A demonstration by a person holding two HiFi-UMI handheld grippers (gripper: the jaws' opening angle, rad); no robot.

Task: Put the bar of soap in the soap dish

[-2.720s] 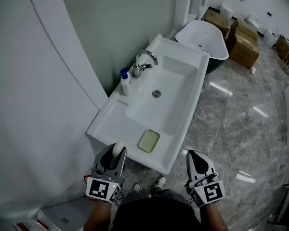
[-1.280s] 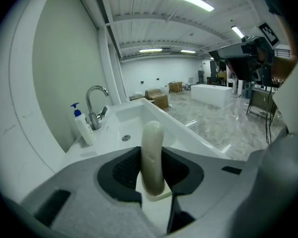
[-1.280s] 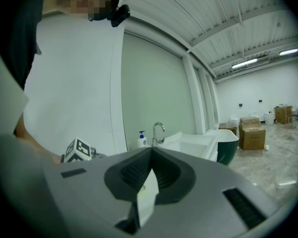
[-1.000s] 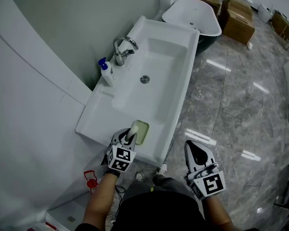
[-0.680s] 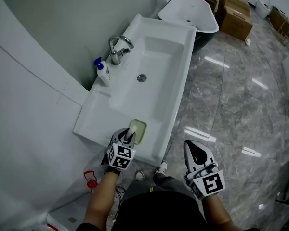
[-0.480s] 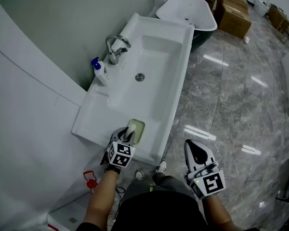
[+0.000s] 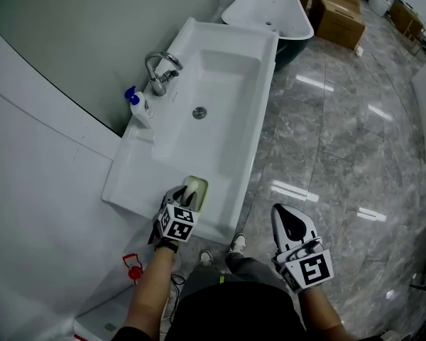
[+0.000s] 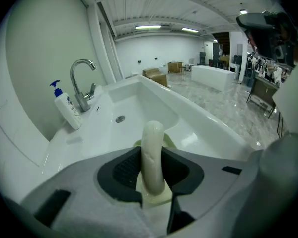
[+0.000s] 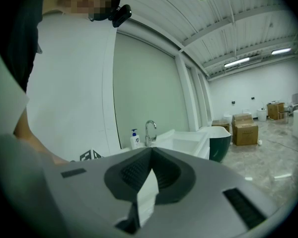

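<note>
A pale cream bar of soap (image 8: 152, 143) stands on edge between the dark pads of my left gripper (image 8: 152, 171), which is shut on it. In the head view that left gripper (image 7: 187, 195) is tilted down over the green soap dish (image 7: 200, 189) on the near end of the white washbasin (image 7: 231, 119), with the soap (image 7: 189, 188) right above the dish. Only a green sliver of the dish (image 8: 170, 143) shows behind the soap in the left gripper view. My right gripper (image 7: 287, 219) hangs over the floor to the right, shut and holding nothing (image 9: 150, 151).
A chrome faucet (image 7: 158, 68) and a blue-capped pump bottle (image 7: 139, 107) stand along the basin's wall side, with the drain (image 7: 199, 112) in the bowl. Beyond are a dark green tub (image 7: 268, 13) and cardboard boxes (image 7: 337, 16). Glossy marble floor (image 7: 341, 141) lies to the right.
My left gripper has sunk with the soap, closer onto the green dish. The right gripper has stayed where it was.
</note>
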